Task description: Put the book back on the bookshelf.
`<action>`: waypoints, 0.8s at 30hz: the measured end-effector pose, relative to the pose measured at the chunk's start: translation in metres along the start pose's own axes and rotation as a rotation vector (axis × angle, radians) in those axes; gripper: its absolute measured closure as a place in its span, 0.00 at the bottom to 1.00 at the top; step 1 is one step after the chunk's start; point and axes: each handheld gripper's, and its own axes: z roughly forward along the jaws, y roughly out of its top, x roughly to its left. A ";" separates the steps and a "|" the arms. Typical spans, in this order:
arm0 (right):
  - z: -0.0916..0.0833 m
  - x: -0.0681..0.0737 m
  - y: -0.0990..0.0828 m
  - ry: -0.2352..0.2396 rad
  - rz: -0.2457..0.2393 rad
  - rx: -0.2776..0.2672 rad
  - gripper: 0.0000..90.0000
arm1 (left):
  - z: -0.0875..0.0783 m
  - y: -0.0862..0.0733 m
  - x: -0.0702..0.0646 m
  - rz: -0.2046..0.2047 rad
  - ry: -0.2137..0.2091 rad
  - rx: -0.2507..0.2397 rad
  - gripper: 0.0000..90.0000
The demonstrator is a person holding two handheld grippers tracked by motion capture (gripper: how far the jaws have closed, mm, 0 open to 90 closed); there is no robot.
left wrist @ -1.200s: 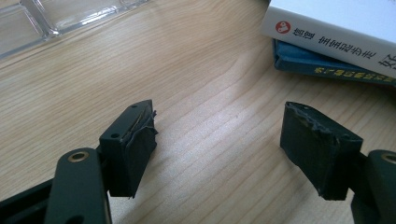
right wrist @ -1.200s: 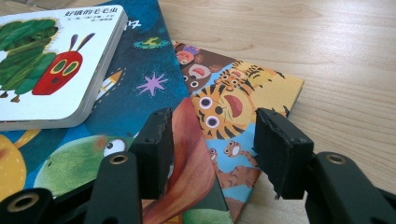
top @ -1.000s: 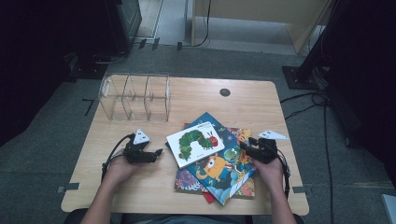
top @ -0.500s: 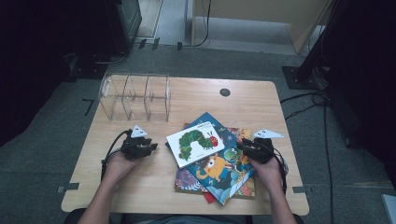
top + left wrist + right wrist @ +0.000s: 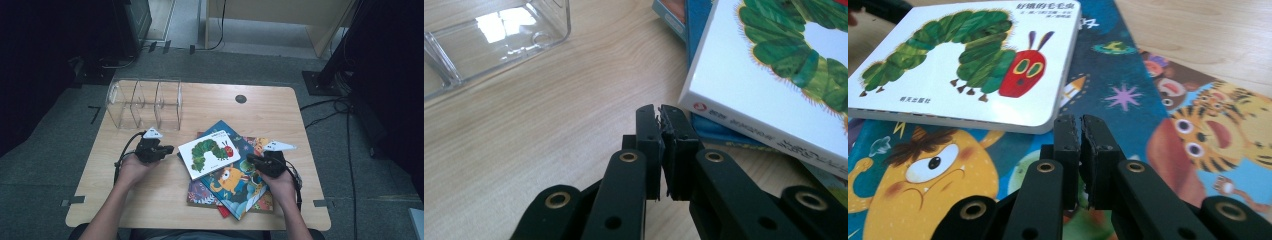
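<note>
Tongs shut beside the caterpillar book.
Our left tongs and right tongs have just closed on nothing, so we must open them to grab it.

The high view is soft and a little blurred. The wooden table is evenly lit from above, while the floor around it falls into deep darkness. In the left gripper view, a white glare sits on the clear plastic organizer near the table's far edge. Both gripper views are sharp in the middle, and the near black links are slightly out of focus.
</note>
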 end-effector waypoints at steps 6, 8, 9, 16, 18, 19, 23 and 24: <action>0.008 0.009 0.001 0.010 -0.020 0.031 0.97 | 0.002 0.011 0.006 0.014 -0.024 -0.002 0.97; 0.010 0.009 0.000 0.008 -0.019 0.043 0.97 | 0.006 0.015 0.006 0.025 -0.032 0.006 0.97; 0.010 0.009 0.000 0.013 -0.011 0.041 0.97 | 0.007 0.016 0.006 0.031 -0.038 0.006 0.97; 0.013 0.015 0.000 0.022 -0.013 0.038 0.97 | 0.013 0.022 0.005 0.059 -0.063 0.011 0.96; 0.014 0.016 0.000 0.019 -0.025 0.036 0.97 | 0.013 0.023 0.003 0.063 -0.059 0.014 0.97; 0.015 0.016 0.001 0.021 -0.024 0.036 0.97 | 0.012 0.023 0.002 0.063 -0.057 0.015 0.97; 0.017 0.014 0.002 0.025 -0.014 0.031 0.98 | 0.010 0.021 0.000 0.056 -0.057 0.023 0.99; 0.017 0.014 0.002 0.026 -0.011 0.030 0.98 | 0.009 0.021 0.000 0.048 -0.063 0.032 0.99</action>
